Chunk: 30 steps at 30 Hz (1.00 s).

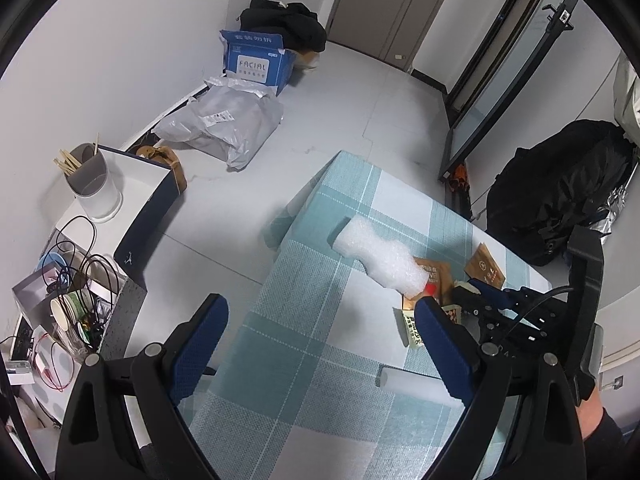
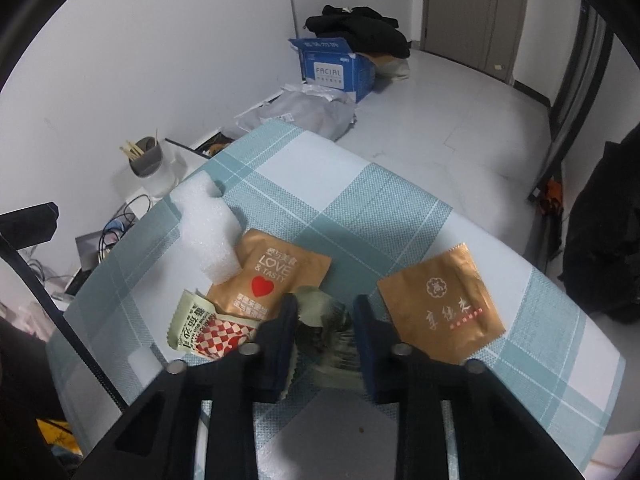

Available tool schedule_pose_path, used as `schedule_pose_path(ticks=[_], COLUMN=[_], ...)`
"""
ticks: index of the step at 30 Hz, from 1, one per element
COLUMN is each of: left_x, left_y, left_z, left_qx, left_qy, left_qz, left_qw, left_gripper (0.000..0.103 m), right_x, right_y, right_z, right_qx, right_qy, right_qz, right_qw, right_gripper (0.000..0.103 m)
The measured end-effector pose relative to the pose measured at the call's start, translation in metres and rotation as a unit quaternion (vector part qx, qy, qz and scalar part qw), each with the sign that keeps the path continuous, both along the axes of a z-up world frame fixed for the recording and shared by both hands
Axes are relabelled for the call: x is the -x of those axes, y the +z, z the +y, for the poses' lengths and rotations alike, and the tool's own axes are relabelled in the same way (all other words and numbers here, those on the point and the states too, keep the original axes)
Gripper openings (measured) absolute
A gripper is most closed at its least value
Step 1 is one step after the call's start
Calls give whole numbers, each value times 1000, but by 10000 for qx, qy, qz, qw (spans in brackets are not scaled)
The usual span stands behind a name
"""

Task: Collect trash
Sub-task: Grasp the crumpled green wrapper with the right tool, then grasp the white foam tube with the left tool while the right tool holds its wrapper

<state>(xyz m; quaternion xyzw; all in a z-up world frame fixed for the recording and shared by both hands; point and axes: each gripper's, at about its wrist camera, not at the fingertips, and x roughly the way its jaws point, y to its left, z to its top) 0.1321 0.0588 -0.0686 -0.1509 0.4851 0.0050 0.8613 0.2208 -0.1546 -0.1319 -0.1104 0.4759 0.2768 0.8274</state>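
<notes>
Covering the table, a teal checked cloth [image 2: 352, 216] bears wrappers; right claw [image 2: 325, 308] pinches a crumpled wrapper [image 2: 324, 320], left claw [image 1: 320, 316] spread.

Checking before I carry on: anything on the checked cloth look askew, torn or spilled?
No spill. The trash lies in a loose heap: the white foam piece overlaps the heart-printed brown packet, and the red-checked wrapper beside it looks torn open. A crumpled greenish wrapper sits between the right tongs.

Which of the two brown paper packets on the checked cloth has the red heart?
The brown paper packet printed LOVE & TASTY, partly under the white foam piece; the other brown packet shows no heart.
</notes>
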Motion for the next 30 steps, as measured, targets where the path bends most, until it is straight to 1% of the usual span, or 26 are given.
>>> schedule_pose_path(ticks=[3, 6, 10, 12, 15, 17, 19, 23, 26, 28, 30], left_x=[-1, -1, 1, 1, 0, 0, 2, 5, 7, 10, 11], left_y=[-1, -2, -5, -10, -21, -29, -33, -44, -50, -49, -50], left_z=[-1, -7, -20, -29, -42, -53, -62, -86, -99, -104, -109], left_qx=[-15, -16, 17, 31, 99, 167, 148, -92, -305, -506, -656], left_qy=[-33, -158, -558, -762, -1066, -1286, -1476, -1861, -2036, -2123, -2207], left_qz=[48, 86, 103, 182, 447, 622, 727, 892, 999, 911, 910], left_qw=[10000, 9998, 9984, 9969, 9932, 9896, 9863, 9784, 9735, 9716, 9689], left_gripper=[92, 92, 92, 92, 92, 92, 92, 92, 92, 94, 99], right_x=[2, 4, 5, 6, 12, 14, 16, 19, 20, 21, 21], right_y=[1, 5, 19, 26, 37, 43, 47, 52, 53, 55, 56], right_z=[0, -5, -17, -22, -32, -38, -44, -56, -67, -73, -78], right_qx=[-11, -115, -382, -507, -674, -736, -760, -792, -826, -845, -864], right_qy=[-8, -31, -220, -259, -340, -381, -421, -508, -582, -633, -652], right_qz=[55, 60, 37, 28, -22, -50, -80, -127, -125, -129, -146], right_qw=[10000, 9999, 9990, 9984, 9971, 9965, 9962, 9955, 9948, 9943, 9940], right_gripper=[20, 20, 19, 19, 19, 19, 19, 19, 19, 19, 19])
